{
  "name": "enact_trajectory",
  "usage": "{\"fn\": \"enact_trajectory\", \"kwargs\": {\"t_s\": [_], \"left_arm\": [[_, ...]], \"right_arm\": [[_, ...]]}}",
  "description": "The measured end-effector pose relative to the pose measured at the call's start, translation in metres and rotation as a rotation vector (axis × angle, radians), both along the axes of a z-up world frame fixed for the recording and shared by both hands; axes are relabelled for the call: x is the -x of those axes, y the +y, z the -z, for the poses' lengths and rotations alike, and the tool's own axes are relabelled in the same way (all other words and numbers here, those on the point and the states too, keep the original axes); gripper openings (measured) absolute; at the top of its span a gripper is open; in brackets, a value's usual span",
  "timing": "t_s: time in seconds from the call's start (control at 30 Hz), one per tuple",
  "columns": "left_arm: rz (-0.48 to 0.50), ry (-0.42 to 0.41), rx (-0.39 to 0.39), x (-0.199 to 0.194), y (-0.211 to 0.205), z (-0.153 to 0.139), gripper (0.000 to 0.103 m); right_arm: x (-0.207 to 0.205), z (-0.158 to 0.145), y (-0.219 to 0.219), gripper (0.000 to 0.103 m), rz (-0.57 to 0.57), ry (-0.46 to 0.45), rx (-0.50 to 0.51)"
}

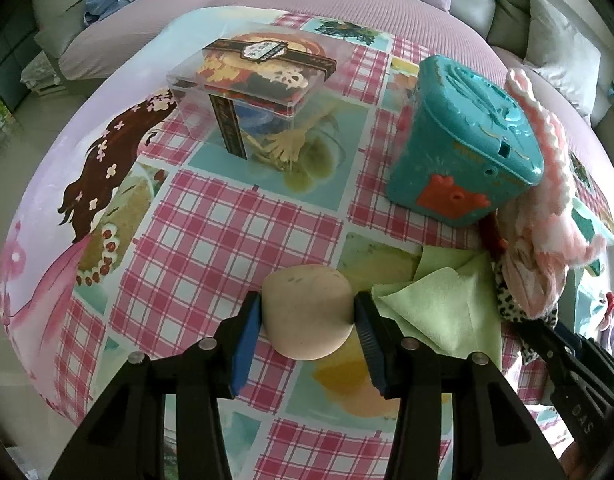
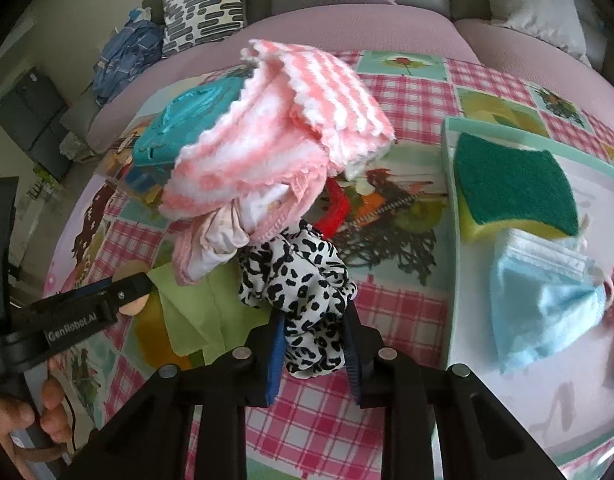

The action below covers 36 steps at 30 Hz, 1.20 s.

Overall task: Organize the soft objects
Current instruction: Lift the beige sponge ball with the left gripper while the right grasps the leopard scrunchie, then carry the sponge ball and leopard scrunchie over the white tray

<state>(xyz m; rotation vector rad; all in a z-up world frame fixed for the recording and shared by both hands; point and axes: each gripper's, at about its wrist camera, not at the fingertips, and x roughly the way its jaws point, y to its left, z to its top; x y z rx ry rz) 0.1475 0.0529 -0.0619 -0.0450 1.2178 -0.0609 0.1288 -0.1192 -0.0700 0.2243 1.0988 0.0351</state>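
In the left wrist view, the left gripper (image 1: 308,322) points down at a table with a pink checked picture cloth (image 1: 211,232). Its two blue pads sit part way open and press on both sides of a round, soft, beige ball (image 1: 307,312), so it has hold of the ball. The ball sits low on the cloth. Just to the right of the ball lies a flat light green cloth (image 1: 439,312). Farther back stands a clear plastic box with a dark band (image 1: 251,100). To the right of it sits a teal plastic toy box with orange parts (image 1: 463,148). A fluffy pink and white striped knitted cloth (image 1: 547,168) hangs beside the teal box.

In the right wrist view, the right gripper (image 2: 315,346) has its jaws closed in on a black and white spotted cloth (image 2: 303,280) and grips it. The spotted cloth is bunched up with the pink and white knitted cloth (image 2: 291,128), which rises above it. On the right sits a white tray with a pale green rim (image 2: 451,208). Inside the tray lie a green and yellow sponge (image 2: 515,184) and a light blue face mask (image 2: 543,296), with the mask touching the sponge. At the left edge, a hand (image 2: 23,420) holds the left gripper's handle.
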Motion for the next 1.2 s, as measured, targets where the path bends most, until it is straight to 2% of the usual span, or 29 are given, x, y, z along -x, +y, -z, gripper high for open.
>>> {"fn": "enact_trajectory", "kwargs": {"t_s": [0.13,0.47,0.83,1.2], "left_arm": [[-0.005,-0.007,0.008,0.001,0.001,-0.003,0.049],[-0.025,-0.047,0.006,0.002,0.009,-0.021,0.049],[-0.029,-0.125,-0.003,0.007,0.012,-0.063,0.049],[0.014,-0.188,-0.016,0.012,-0.006,-0.072,0.049]], "right_arm": [[0.008,-0.004,-0.009,0.027,0.021,0.004,-0.006],[0.027,-0.036,-0.018,0.026,0.035,-0.066,0.002],[0.041,-0.064,-0.030,0.026,0.052,-0.122,0.022],[0.046,-0.076,-0.043,0.026,0.095,-0.160,0.023]]}}
